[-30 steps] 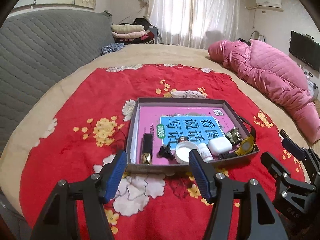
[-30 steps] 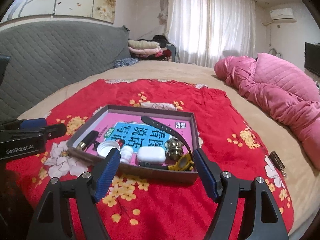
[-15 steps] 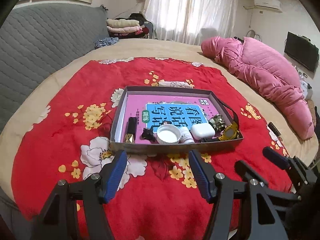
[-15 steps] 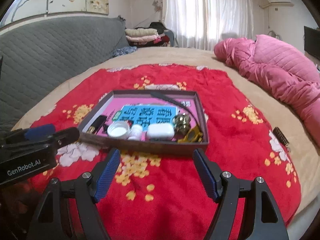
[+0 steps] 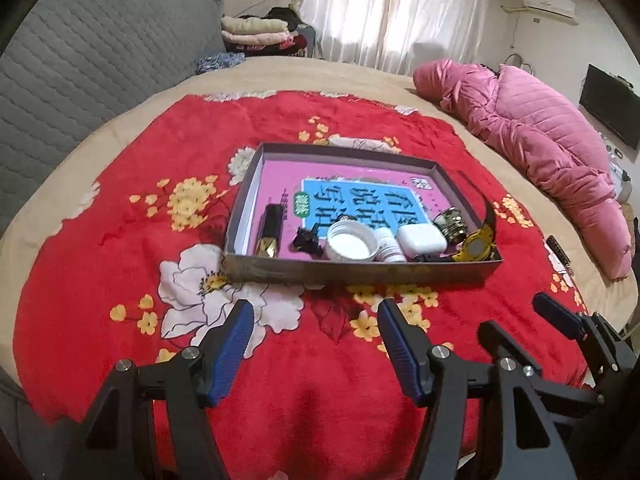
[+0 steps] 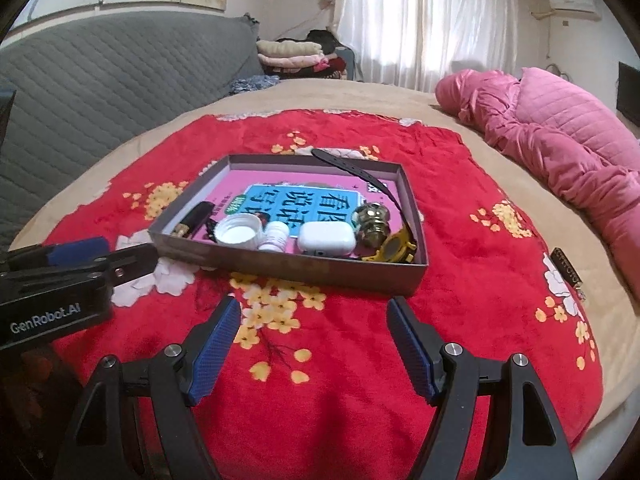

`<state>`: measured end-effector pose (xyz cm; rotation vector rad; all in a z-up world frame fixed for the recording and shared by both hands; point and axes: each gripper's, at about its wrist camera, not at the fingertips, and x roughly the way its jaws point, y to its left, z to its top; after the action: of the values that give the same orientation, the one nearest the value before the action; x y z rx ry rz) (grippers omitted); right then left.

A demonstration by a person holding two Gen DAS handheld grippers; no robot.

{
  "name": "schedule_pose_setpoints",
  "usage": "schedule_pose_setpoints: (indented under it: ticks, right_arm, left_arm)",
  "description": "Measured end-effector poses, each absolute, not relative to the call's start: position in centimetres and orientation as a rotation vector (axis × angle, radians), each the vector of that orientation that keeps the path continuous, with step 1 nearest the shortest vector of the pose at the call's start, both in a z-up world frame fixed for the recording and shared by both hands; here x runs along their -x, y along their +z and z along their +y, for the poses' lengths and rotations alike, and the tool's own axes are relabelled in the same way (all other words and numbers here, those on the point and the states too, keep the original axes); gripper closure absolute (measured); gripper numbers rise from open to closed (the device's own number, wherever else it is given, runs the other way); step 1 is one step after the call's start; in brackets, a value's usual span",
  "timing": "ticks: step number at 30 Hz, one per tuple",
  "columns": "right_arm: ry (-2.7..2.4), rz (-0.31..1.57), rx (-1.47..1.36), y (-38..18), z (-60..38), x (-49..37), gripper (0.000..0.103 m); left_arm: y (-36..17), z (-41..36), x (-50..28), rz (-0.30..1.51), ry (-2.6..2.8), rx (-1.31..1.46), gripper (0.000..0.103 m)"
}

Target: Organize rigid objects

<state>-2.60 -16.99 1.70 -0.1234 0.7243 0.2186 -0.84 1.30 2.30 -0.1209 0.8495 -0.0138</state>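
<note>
A shallow grey box sits on a red flowered blanket. It holds a pink-and-blue book, a black and gold lipstick, a black clip, a white lid, a small white bottle, a white earbud case, a brass knob and a yellow watch. My left gripper and right gripper are both open and empty, hovering over the blanket in front of the box.
A pink quilted coat lies on the right of the bed. A small dark object lies on the beige bedding near the blanket's right edge. A grey headboard stands at the left. Folded clothes are at the back.
Both grippers have pulled back from the box toward the near edge of the bed. The box and its contents have not moved.
</note>
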Motion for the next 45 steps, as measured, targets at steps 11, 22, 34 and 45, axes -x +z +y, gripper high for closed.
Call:
schedule_pose_setpoints:
  ticks: [11,22,34,45]
  right_arm:
    - [0.218,0.769,0.123,-0.2,-17.1,1.7,0.026]
    - [0.201,0.773,0.085,-1.1,-17.8,1.0,0.026]
    - [0.204,0.783,0.111,-1.6,-17.3,0.8,0.026]
    - [0.187,0.793,0.115,-1.9,-17.5,0.5,0.026]
  left_arm:
    - [0.6,1.4,0.3,0.893,-0.006,0.113,0.039]
    - [-0.8,1.4,-0.1,0.926,-0.003,0.115,0.039]
    - [-1.8,1.0,-0.5,0.951,-0.022,0.114,0.039]
    - [-2.0,1.1,-0.7,0.958,-0.003,0.11,0.039]
